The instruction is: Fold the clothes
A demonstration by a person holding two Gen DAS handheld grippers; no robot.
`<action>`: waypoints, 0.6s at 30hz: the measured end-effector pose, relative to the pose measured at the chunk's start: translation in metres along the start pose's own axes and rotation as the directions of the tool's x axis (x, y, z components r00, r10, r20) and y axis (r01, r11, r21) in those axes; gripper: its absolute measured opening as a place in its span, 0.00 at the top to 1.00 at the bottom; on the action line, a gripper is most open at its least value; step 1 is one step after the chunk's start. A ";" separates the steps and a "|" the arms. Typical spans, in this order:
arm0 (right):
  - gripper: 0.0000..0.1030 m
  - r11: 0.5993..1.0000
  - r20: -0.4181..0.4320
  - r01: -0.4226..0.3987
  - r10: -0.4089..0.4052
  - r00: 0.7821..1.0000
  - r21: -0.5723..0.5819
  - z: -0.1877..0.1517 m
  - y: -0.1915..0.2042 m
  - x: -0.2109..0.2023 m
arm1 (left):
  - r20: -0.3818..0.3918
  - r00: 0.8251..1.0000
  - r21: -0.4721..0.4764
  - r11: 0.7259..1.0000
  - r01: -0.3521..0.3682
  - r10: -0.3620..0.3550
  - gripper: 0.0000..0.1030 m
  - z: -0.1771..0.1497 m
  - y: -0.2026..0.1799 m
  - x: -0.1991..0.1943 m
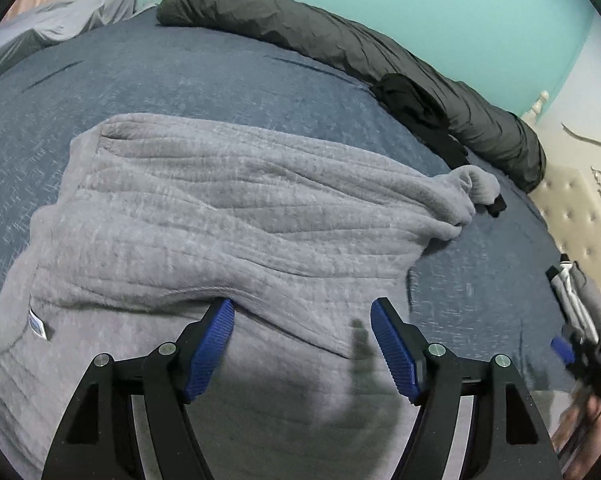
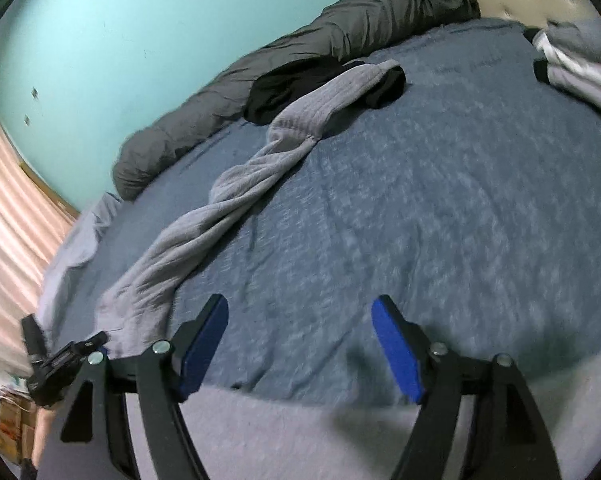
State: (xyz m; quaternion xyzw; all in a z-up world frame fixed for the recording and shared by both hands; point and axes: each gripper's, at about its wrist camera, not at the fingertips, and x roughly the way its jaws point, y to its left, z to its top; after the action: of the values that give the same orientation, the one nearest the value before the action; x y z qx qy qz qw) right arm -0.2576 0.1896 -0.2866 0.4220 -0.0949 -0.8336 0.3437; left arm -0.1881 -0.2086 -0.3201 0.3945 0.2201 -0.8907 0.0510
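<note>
**Both hand-held grippers wide and empty; sweater body under the left, sleeve running away from the right**

Near field, left wrist view: left hand-held gripper (image 1: 302, 312) has its jaws wide apart with nothing between the blue pads. It hangs directly over the near part of the grey sweater (image 1: 228, 216), which lies flat on the bed (image 1: 204, 76). A fold edge crosses just ahead of the fingertips. A small white label (image 1: 36, 322) shows at the sweater's left edge.

Near field, right wrist view: right hand-held gripper (image 2: 300, 312) also stands wide and holds nothing. Grey cloth lies below it at the near edge of the view; bare blue bed cover lies between and ahead of its tips.

Mid field: the sweater's sleeve (image 2: 236, 184) lies twisted, its long axis running from near-left to far-right in the right view, starting just left of the right gripper's left finger. Its cuff end rests on a black garment (image 2: 276, 92).

Far field: a dark rolled quilt (image 1: 340, 44) lies along the bed's far edge by the teal wall; the padded headboard (image 1: 580, 208) is to the right.

Judgement: the sleeve is the loose part to fold in. The right gripper is the nearer one; the grasp should be taken across the sleeve's axis, up-left of its tips.
</note>
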 end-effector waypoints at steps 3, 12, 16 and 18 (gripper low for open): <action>0.27 0.994 -0.028 0.054 -0.057 0.998 -0.099 0.028 0.006 0.019 | -0.003 1.000 -0.009 1.000 -0.007 0.007 0.27 -0.001 0.005 0.006; 0.27 0.981 -0.094 0.100 -0.116 0.989 -0.164 0.133 -0.001 0.103 | 0.013 1.000 -0.013 1.000 -0.019 0.019 0.21 0.003 0.002 0.021; 0.27 0.985 -0.100 0.136 -0.147 0.984 -0.109 0.167 -0.010 0.138 | -0.019 0.999 0.007 1.000 -0.026 0.026 0.18 0.001 -0.001 0.032; 0.27 0.987 -0.100 0.135 -0.143 0.985 -0.087 0.180 -0.014 0.155 | -0.023 1.000 -0.004 1.000 -0.014 0.014 0.17 0.000 0.002 0.035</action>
State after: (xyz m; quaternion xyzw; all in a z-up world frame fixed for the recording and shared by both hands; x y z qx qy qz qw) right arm -0.4663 0.0751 -0.2794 0.4571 -0.0132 -0.8351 0.3058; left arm -0.2115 -0.2075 -0.3459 0.4063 0.2197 -0.8852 0.0555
